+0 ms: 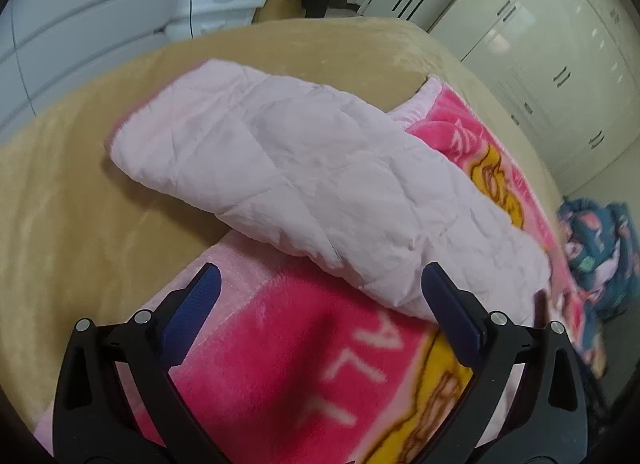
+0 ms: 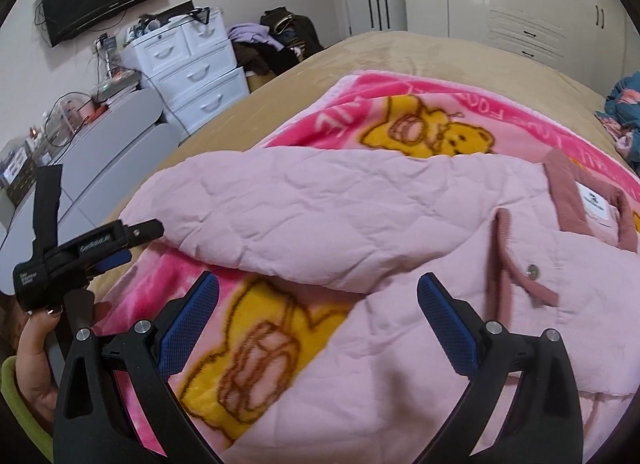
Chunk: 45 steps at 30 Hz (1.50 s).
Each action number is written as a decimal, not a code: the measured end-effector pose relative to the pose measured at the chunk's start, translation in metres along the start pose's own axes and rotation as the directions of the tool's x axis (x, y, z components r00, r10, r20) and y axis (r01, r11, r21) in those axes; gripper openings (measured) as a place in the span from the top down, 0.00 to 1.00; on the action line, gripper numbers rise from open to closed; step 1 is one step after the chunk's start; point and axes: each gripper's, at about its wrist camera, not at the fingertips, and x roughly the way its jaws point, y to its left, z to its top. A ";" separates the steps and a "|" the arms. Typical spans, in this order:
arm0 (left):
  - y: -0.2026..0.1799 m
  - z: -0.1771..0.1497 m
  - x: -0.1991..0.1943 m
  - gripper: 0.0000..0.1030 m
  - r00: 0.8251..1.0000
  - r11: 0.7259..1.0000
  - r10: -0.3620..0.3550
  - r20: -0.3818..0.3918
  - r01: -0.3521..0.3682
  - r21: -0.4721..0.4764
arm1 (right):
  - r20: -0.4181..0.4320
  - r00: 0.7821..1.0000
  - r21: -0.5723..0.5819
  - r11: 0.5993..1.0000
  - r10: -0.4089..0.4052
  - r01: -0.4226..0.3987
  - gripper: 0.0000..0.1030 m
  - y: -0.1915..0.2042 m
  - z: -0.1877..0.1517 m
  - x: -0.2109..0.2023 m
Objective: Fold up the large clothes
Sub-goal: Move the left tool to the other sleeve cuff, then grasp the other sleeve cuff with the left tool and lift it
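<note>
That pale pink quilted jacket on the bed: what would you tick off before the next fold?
1. Pale pink quilted jacket lies on the pink bear-print fleece blanket: ok.
2. Sleeve laid out and reachable: ok.
3. Left gripper open, holding nothing: ok.
4. Right gripper open, holding nothing: ok.
5. Jacket smooth: not ok, creased.
6. Front snaps fastened: cannot tell.

Pale pink quilted jacket (image 2: 360, 216) on hot-pink blanket (image 1: 280, 344) with yellow bears.
</note>
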 end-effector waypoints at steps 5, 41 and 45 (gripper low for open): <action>0.018 0.008 0.009 0.09 1.000 0.997 -0.004 -0.003 0.004 -0.078 | -0.015 1.000 -0.003 1.000 0.016 -0.016 0.04 0.007 -0.004 0.009; -0.047 0.039 -0.094 0.89 0.869 0.968 -0.251 0.426 0.226 0.111 | 0.045 0.996 0.199 0.978 -0.079 0.069 0.04 -0.089 -0.049 -0.071; -0.070 0.025 -0.113 0.89 0.847 0.954 -0.299 0.439 0.252 0.164 | 0.057 0.994 0.251 0.965 -0.090 0.073 0.04 -0.106 -0.061 -0.090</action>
